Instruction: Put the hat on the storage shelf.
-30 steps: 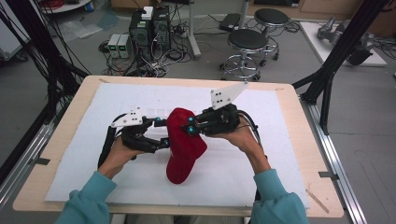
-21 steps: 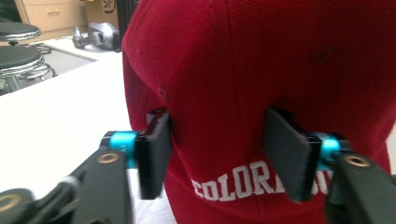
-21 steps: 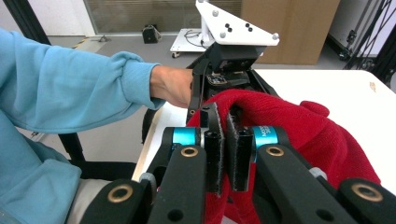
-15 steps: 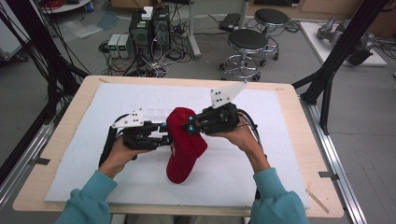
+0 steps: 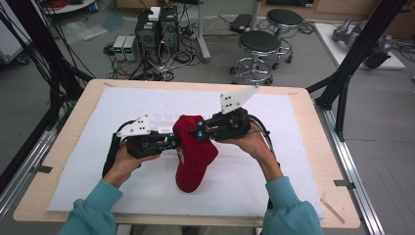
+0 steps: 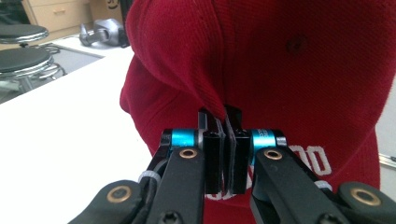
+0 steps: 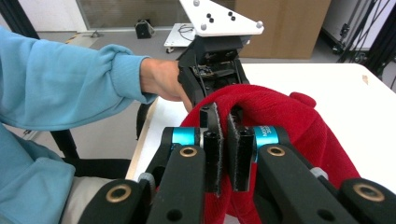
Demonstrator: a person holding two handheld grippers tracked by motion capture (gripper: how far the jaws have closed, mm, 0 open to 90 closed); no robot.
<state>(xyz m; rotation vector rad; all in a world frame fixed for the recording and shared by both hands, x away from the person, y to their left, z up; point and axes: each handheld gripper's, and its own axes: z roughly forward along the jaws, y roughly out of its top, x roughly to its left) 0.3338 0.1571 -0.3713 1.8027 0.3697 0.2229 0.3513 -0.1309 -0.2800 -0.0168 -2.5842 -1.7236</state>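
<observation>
Right, my left gripper (image 6: 225,154) has just clamped onto the red cap (image 5: 195,152); right gripper (image 7: 223,154) pinches it too. Next I'd lift together, keeping it taut.

A light wooden table (image 5: 303,105) stands on a grey floor (image 5: 391,127), its top covered by a white mat (image 5: 98,127). Beyond its far edge, two round black stools (image 5: 262,41) on chrome legs sit to the right of centre. To the far left, computer towers (image 5: 157,27) and small grey boxes (image 5: 125,46) rest among tangled cables (image 5: 161,66). Black frame struts (image 5: 352,54) slant down on the right and black poles (image 5: 39,44) on the left. In the right gripper view, a large cardboard box (image 7: 285,28) stands at the back.
</observation>
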